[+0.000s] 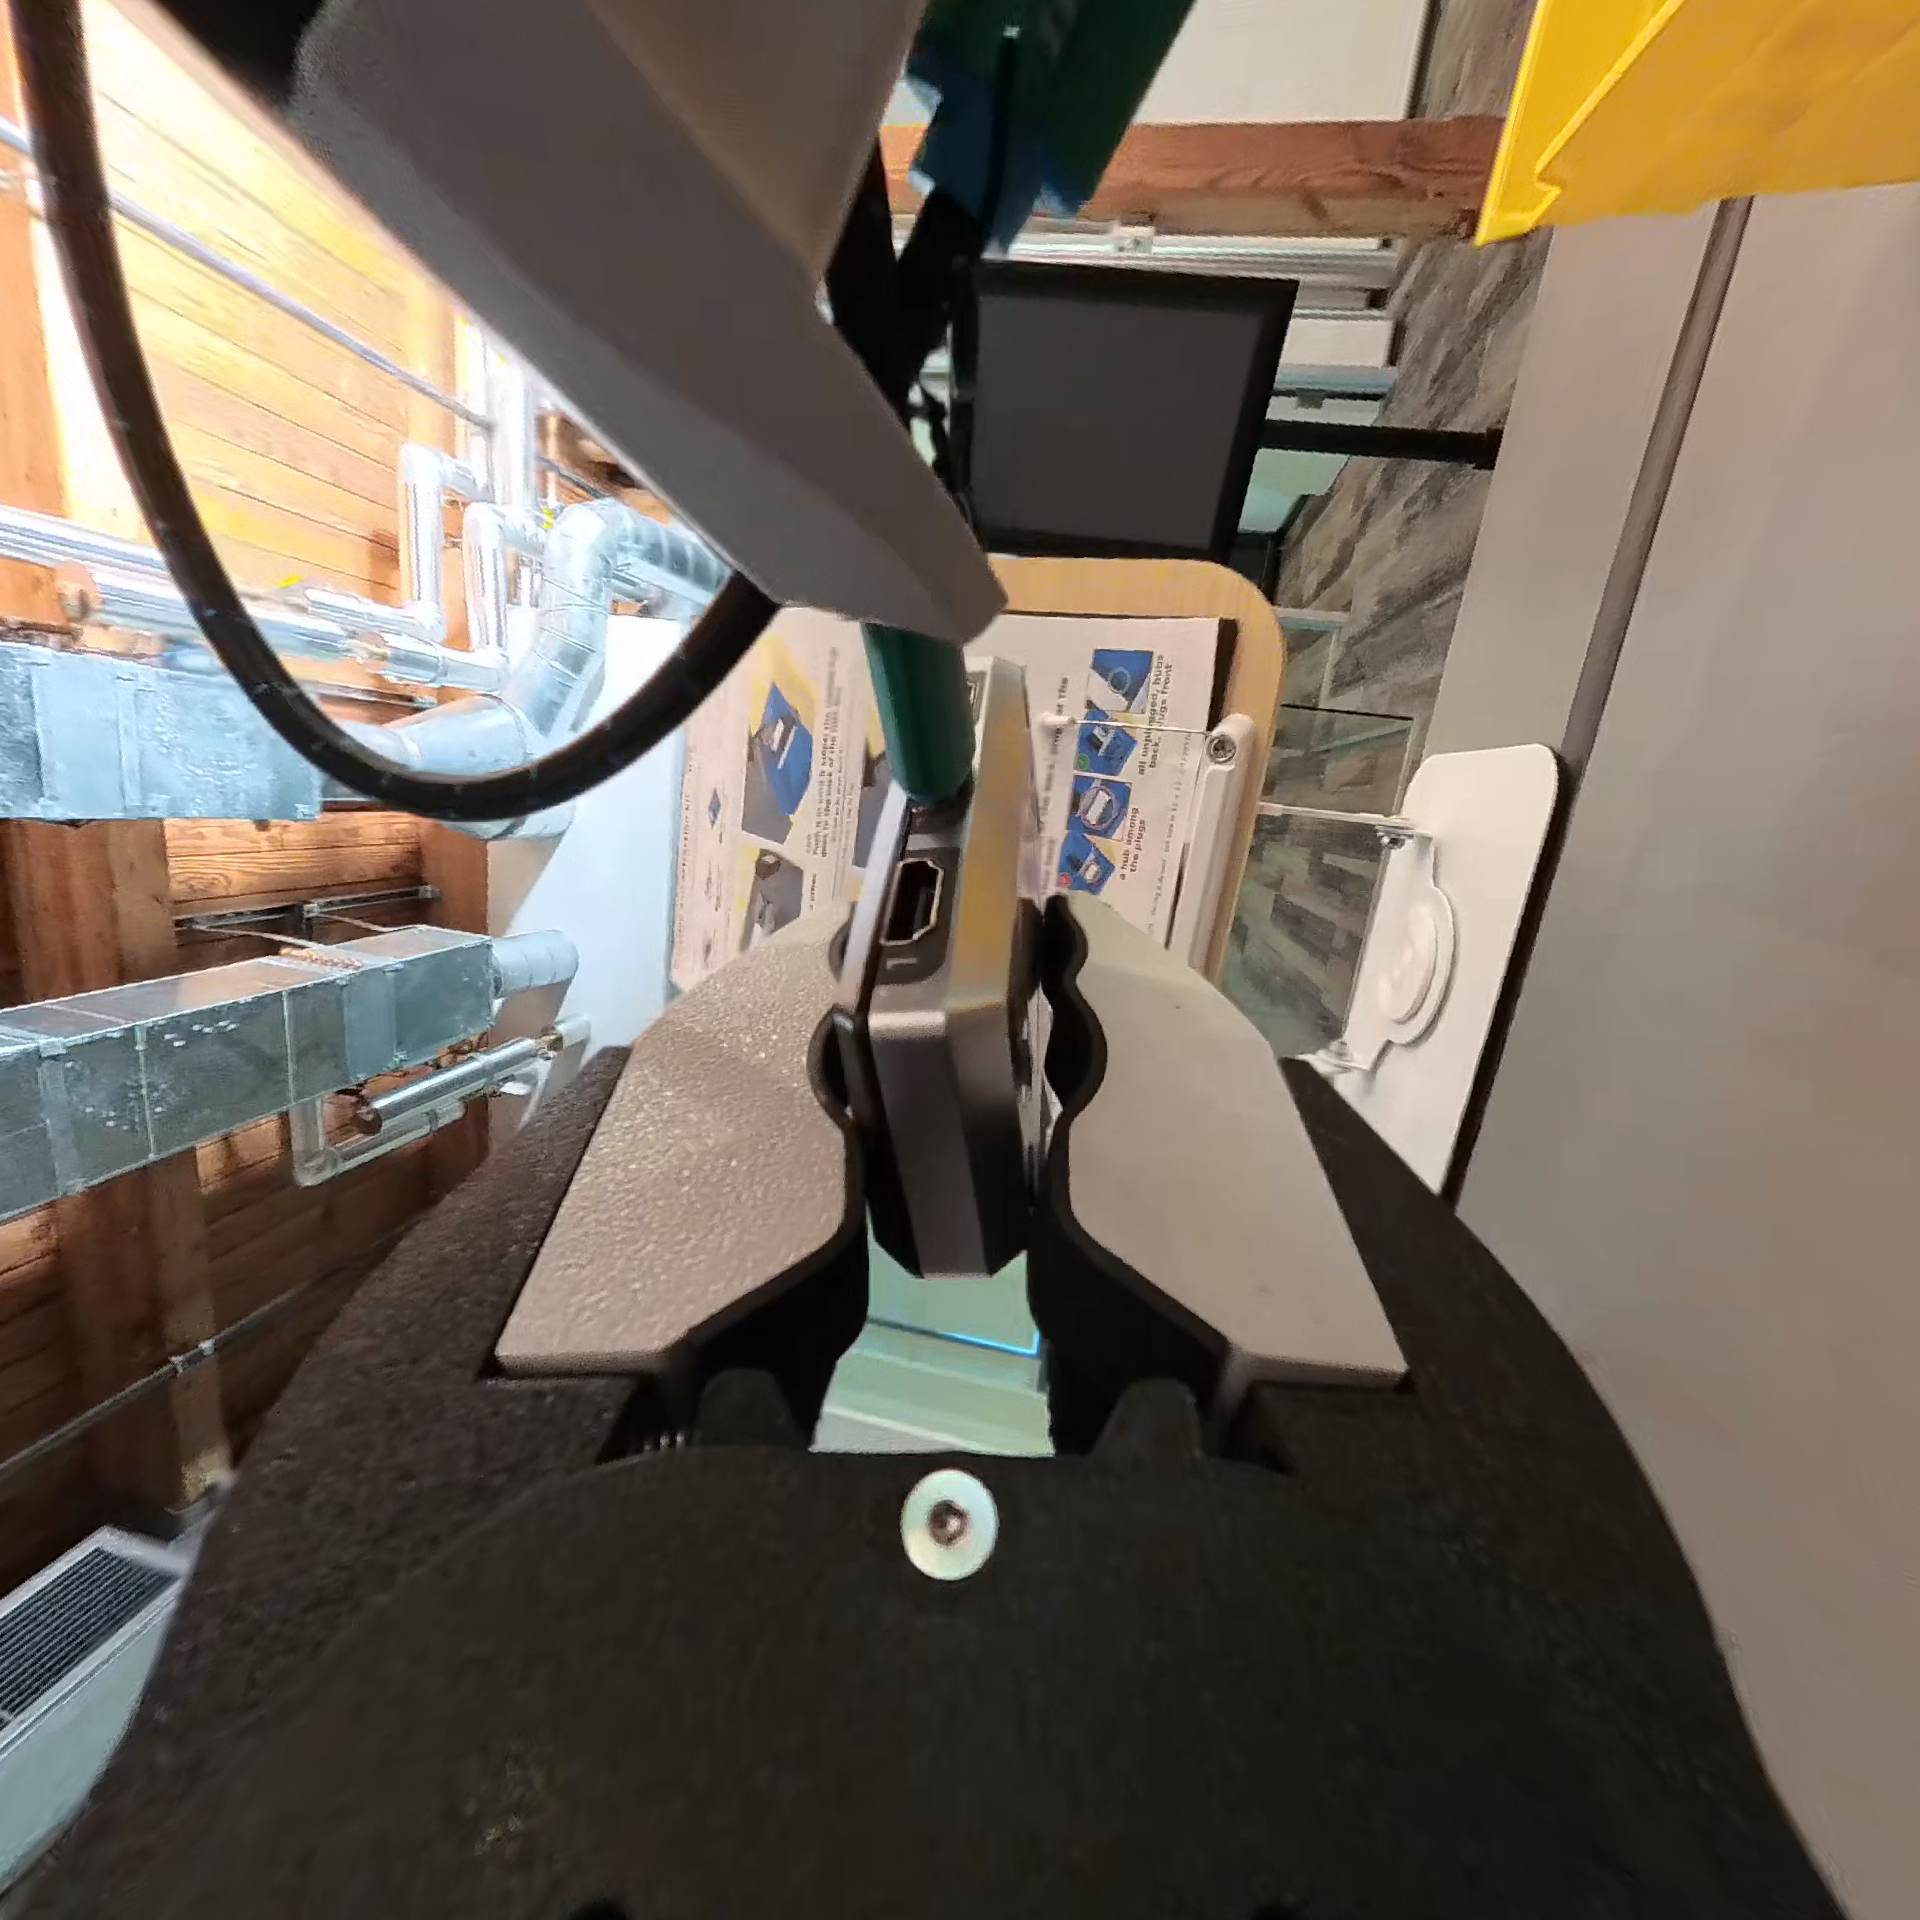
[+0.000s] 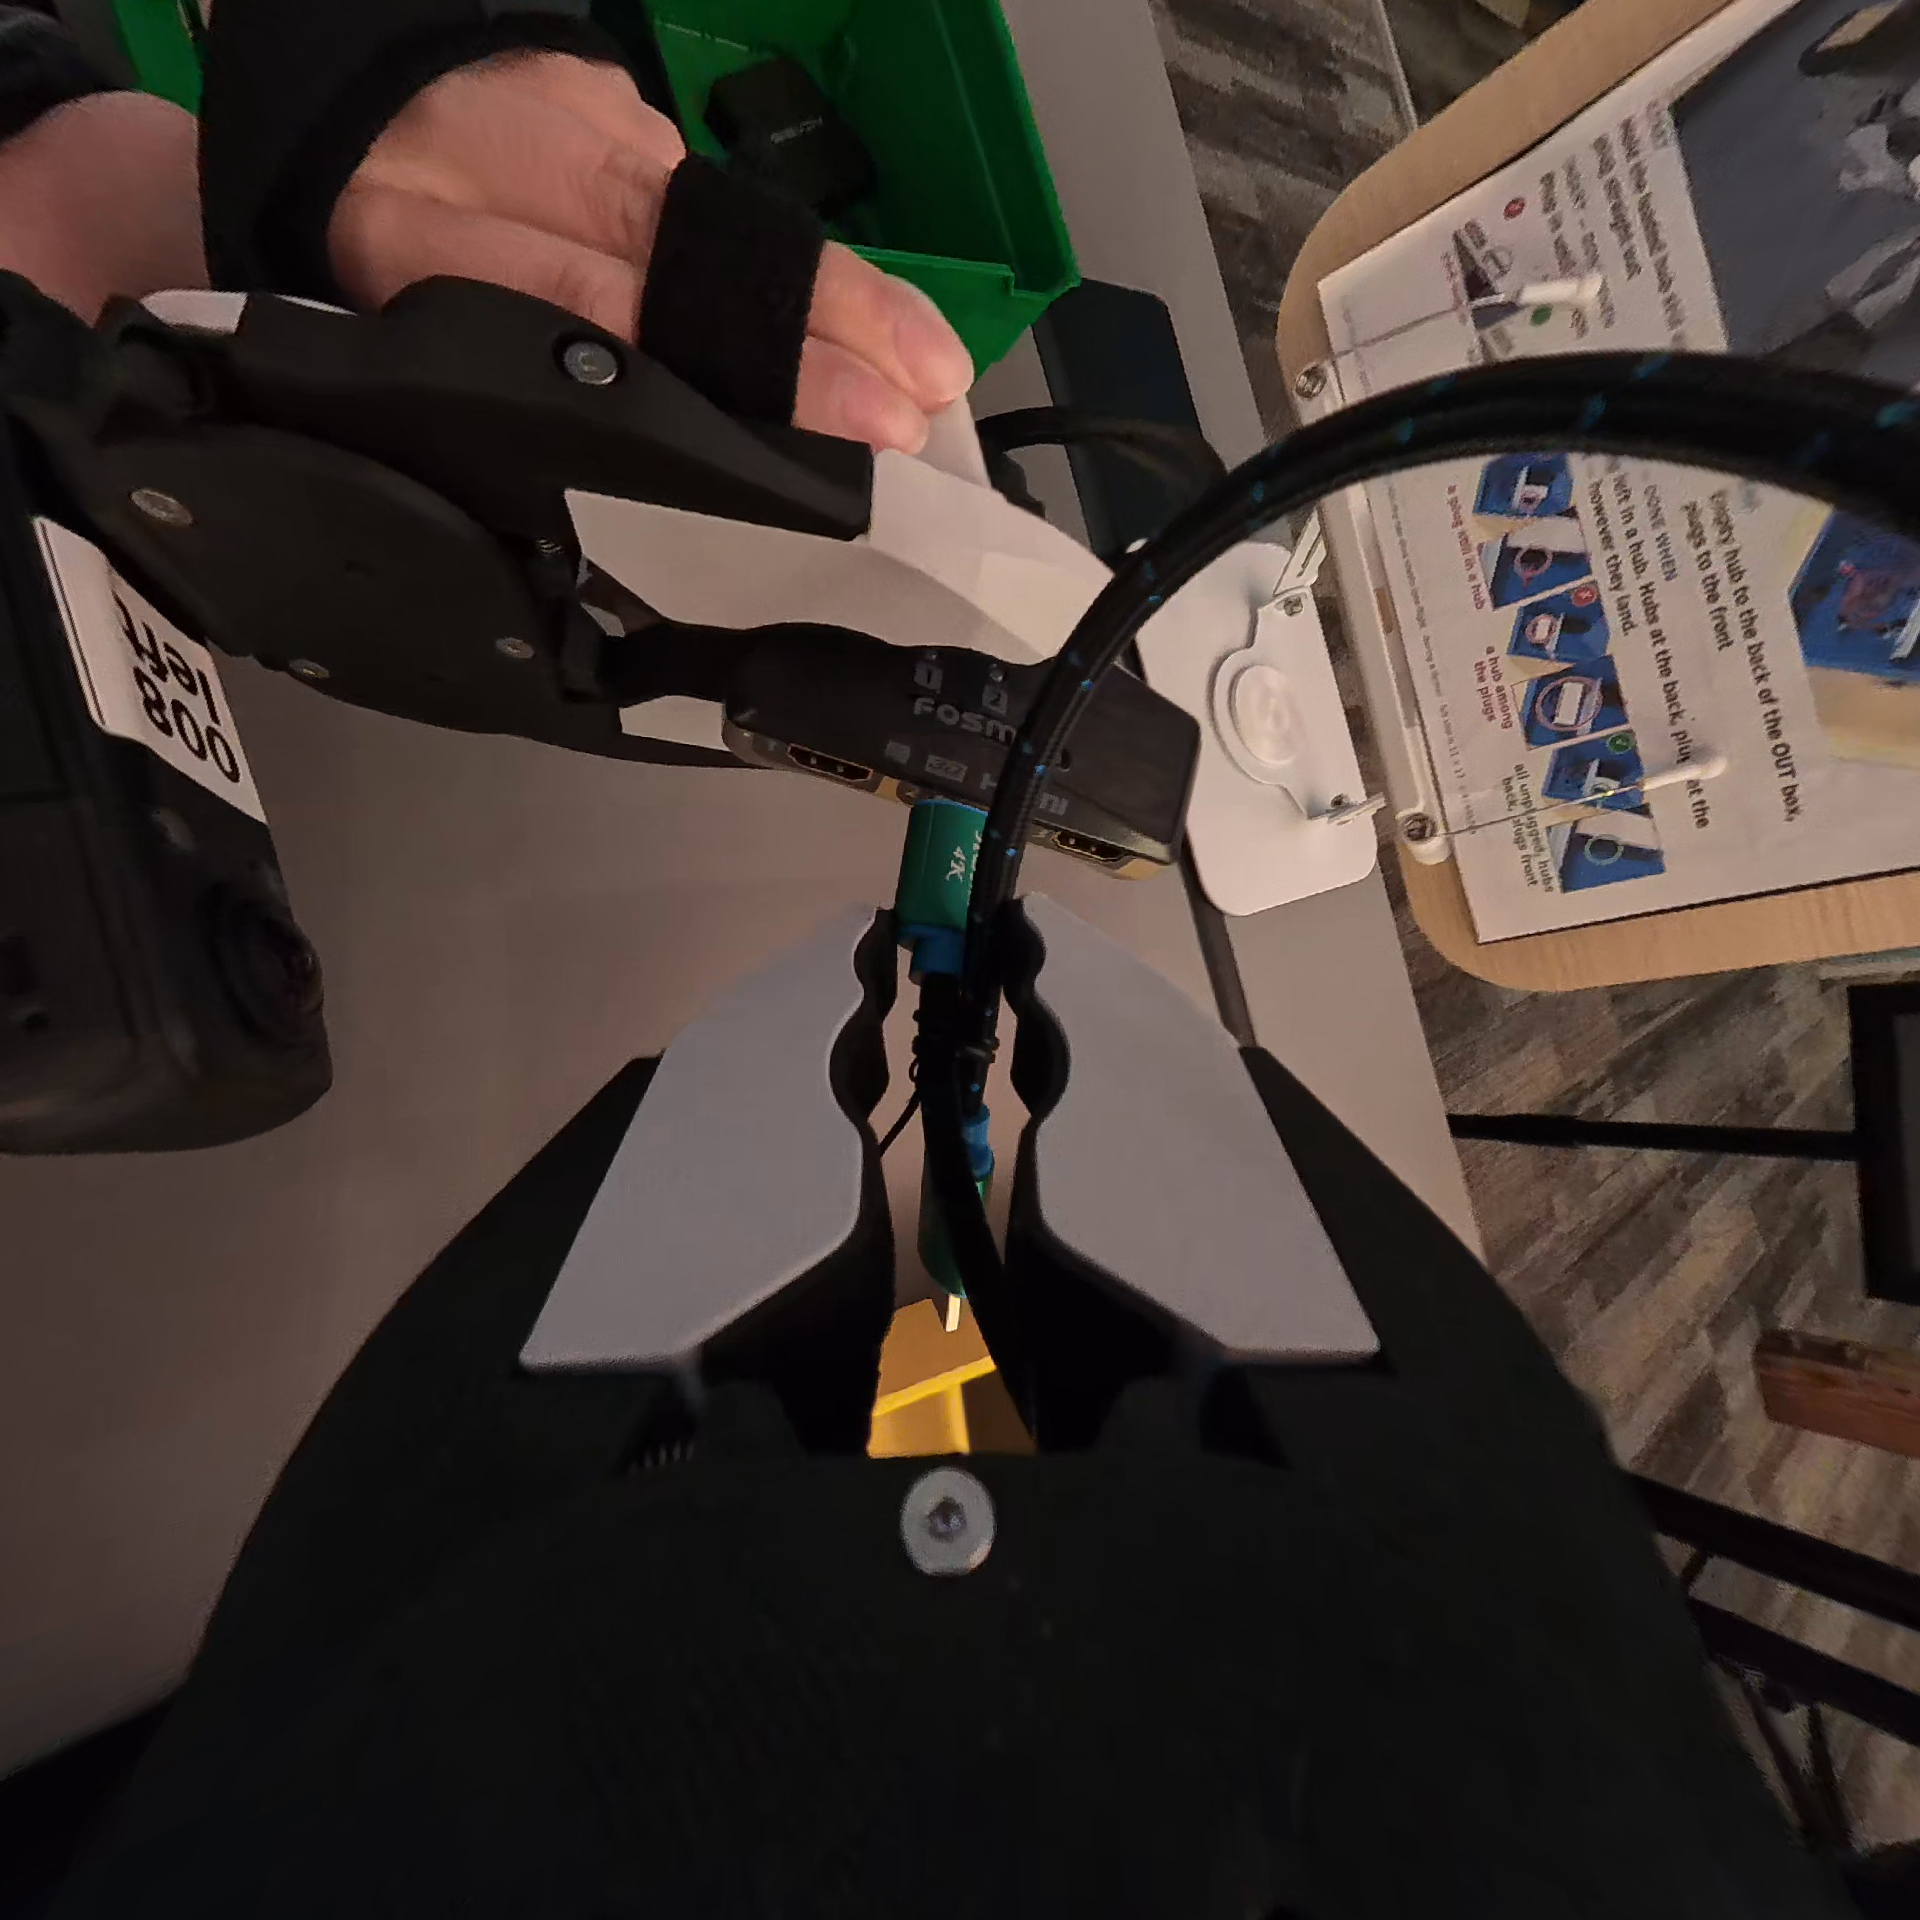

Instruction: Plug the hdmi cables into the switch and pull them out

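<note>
My left gripper (image 1: pixel 951 925) is shut on the dark grey HDMI switch (image 1: pixel 940 1091), held edge-on with one empty port (image 1: pixel 909 914) facing me. In the right wrist view the switch (image 2: pixel 1091 727) sticks out of the left gripper (image 2: pixel 748 665), which a hand (image 2: pixel 499 208) holds. A green HDMI plug (image 2: pixel 940 847) sits in the switch's middle port, with empty ports on either side. My right gripper (image 2: pixel 948 912) is shut on the black braided cable (image 2: pixel 1351 436) just behind that plug. The plug (image 1: pixel 920 717) also shows in the left wrist view, under a right gripper finger (image 1: pixel 675 343).
A second green plug (image 2: pixel 951 1236) hangs between my right fingers. A green bin (image 2: pixel 935 156) stands behind the hand, and a yellow bin (image 2: pixel 925 1392) lies below. A clipboard with a printed sheet (image 2: pixel 1558 623) and a white holder (image 2: pixel 1278 727) lie to the right. Across from one pair of fingers to the other is roughly 6 cm.
</note>
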### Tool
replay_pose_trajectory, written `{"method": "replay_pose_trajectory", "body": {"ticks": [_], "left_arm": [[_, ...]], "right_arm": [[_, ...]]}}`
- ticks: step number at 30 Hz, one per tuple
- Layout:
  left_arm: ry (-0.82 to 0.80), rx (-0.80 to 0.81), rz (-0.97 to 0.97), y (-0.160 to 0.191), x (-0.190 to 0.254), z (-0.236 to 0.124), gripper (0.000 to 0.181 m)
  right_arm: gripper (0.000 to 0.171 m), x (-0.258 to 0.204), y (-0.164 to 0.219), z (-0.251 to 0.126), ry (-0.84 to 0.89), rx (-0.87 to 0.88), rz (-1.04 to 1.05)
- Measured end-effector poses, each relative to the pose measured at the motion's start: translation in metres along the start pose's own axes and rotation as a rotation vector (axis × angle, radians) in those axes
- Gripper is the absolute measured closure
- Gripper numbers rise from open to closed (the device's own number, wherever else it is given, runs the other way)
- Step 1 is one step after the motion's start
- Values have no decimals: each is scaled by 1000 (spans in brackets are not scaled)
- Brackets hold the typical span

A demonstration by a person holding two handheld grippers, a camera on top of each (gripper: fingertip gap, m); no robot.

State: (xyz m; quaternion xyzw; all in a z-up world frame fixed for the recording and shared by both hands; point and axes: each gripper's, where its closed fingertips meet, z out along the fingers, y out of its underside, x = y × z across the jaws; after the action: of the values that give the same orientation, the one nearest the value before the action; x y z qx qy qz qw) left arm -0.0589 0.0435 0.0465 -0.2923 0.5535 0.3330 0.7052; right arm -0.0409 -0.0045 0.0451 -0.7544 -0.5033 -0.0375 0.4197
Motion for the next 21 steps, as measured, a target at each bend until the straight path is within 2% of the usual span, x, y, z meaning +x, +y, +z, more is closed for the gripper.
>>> {"method": "replay_pose_trajectory", "body": {"ticks": [9,18,21], "left_arm": [[-66,33,-10,-9,-16,-10,153],[13,32,-23,-8,-6,-6,153],[54,-22,-31,-2,0,0,153]], "right_arm": [[150,0,-8,-7,31,21,4],[150,5,-4,3,20,25,46],[150,8,0,7,25,10,57]]}}
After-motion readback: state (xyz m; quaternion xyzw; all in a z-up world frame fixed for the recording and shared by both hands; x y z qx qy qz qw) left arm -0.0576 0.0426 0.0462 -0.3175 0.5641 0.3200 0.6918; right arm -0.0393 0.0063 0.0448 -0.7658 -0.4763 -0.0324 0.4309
